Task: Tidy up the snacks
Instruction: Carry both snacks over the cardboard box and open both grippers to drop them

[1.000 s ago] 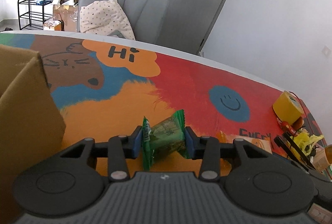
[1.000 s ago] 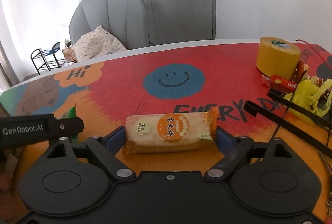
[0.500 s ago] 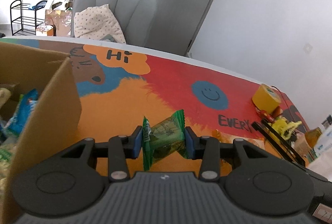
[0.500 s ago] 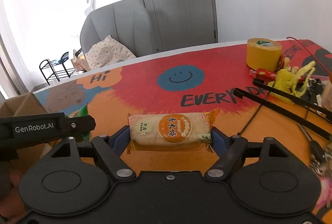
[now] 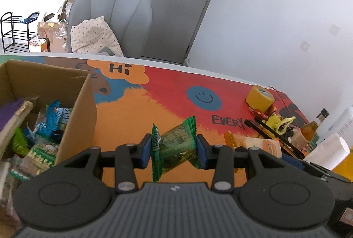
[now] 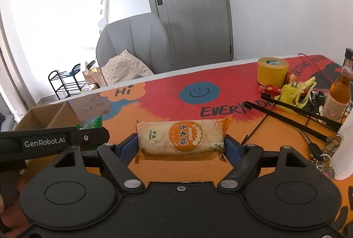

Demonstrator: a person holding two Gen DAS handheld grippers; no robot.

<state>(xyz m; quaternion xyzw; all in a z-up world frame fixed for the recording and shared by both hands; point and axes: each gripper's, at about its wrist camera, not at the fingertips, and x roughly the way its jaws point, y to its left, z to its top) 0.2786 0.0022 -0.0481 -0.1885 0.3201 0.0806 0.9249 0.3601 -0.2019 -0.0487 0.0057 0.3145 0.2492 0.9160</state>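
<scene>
A cardboard box (image 5: 72, 114) stood at the left of the painted table (image 5: 136, 110), already holding a jumble of snack packets (image 5: 42, 149) in blue, green and white wrappers. Just right of the box, the left gripper (image 5: 174, 149) was raised above the orange part of the tabletop, its blue pads (image 5: 146, 151) closed on a green snack (image 5: 175, 145) held tilted between them. Farther right, an orange packet (image 5: 253, 145) showed past the gripper's right finger, and beyond it lay a roll of yellow tape (image 5: 260, 98), a yellow plastic bag (image 5: 279, 122) and a bottle (image 5: 307, 132) near the table's far right edge.

Seen from the right wrist, the box (image 6: 44, 116) sat at the left with the left gripper's black arm (image 6: 55, 142) in front of it. At centre, the right gripper (image 6: 182, 145) clamped a long rice cracker pack (image 6: 181, 137) by its two ends, the pack lying level above the table (image 6: 167, 103). To the right were the tape (image 6: 272, 71), the bag (image 6: 293, 92), black rods (image 6: 293, 114), the amber bottle (image 6: 339, 92), keys (image 6: 324, 156) and a paper roll (image 6: 345, 149).
</scene>
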